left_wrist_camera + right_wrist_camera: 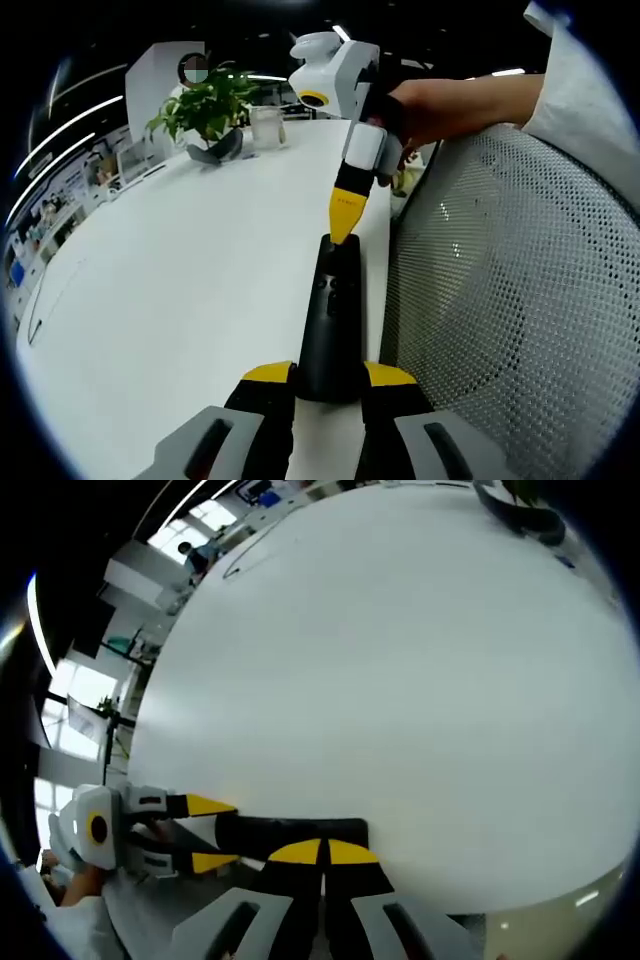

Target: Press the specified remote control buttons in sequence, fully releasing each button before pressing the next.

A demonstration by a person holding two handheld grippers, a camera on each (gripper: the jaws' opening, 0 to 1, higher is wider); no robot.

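Far left of left gripper view: I see a broad white tabletop (180, 300) running away from me, with a leafy green potted plant in a dark pot (207, 112) and a clear glass tumbler (267, 128) just beside it at the far end, well apart from the work

Task thing: the slim black remote control (333, 320) lies lengthwise near the table's right edge, its near end between my left jaws, its far end under the other tool

Left gripper (330, 378): its yellow-tipped jaws are clenched against both long sides of the remote; I judge this grip is there to pin the remote so a press cannot slide it

Right gripper (343, 222): it comes down from above in a person's hand (440, 105), yellow tips drawn together into one point that meets the remote's far upper face; from the right gripper view the two tips sit side by side with only a thin seam, clenched on nothing, so that they act as a single poking finger

Step in hand: I judge a button press is under way or about to land; I cannot tell whether the button is actually depressed

Right side: a grey mesh chair back (520, 300) stands just beside the table edge

Right gripper view: the left gripper (215, 832) enters from the left, holding the remote (300, 832)

Risk: pressing off-centre could tip the remote in the grip
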